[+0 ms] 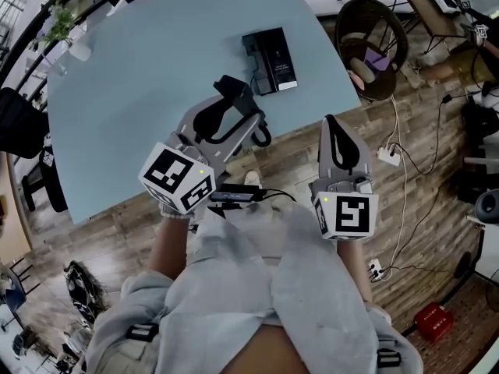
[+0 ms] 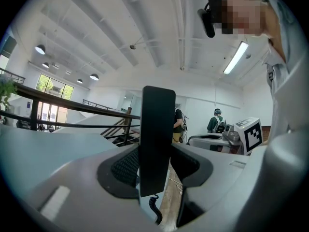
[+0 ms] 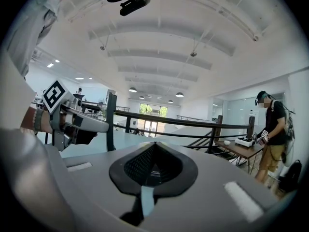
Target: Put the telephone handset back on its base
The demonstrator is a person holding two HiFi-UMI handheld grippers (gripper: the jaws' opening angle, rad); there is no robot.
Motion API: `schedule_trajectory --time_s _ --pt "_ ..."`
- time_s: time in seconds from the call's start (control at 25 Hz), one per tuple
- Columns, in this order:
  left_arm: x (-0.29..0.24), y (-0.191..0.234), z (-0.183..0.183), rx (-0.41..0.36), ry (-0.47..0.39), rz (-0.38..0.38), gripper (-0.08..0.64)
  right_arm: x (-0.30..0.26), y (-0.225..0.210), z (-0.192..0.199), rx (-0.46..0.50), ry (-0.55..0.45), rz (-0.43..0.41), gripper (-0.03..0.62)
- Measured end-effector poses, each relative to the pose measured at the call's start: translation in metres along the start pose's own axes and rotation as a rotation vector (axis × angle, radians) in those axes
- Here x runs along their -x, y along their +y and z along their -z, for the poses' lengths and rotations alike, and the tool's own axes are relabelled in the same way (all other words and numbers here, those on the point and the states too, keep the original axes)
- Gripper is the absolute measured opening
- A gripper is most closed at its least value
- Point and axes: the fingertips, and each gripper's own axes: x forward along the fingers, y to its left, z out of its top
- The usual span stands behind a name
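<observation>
The black telephone base (image 1: 270,59) lies flat on the light blue table (image 1: 140,61), toward its far right side. My left gripper (image 1: 234,109) hovers over the table's near edge, just short of the base, shut on the black handset (image 1: 228,87). In the left gripper view the handset (image 2: 157,134) stands upright between the jaws of the left gripper (image 2: 157,167), and its coiled cord (image 2: 155,210) hangs below. My right gripper (image 1: 332,123) is off the table's right corner over the wooden floor, shut with nothing in it; its tips (image 3: 153,148) meet.
A round wicker chair (image 1: 373,44) stands right of the table. A power strip (image 1: 388,156) and cables run across the wooden floor, with a red box (image 1: 433,322) farther right. A black chair (image 1: 17,121) is at the table's left. Other people (image 3: 273,129) stand in the background.
</observation>
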Motion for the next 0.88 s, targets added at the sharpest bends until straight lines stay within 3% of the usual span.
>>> schedule_trajectory --time_s 0.52,0.88 --pt "0.003 0.004 0.001 0.014 0.008 -0.006 0.201 0.003 0.001 -0.002 0.003 0.001 0.010 0.006" --pt "0.000 0.009 0.004 0.015 0.015 -0.045 0.201 -0.006 -0.002 -0.002 0.004 -0.011 -0.026 0.006"
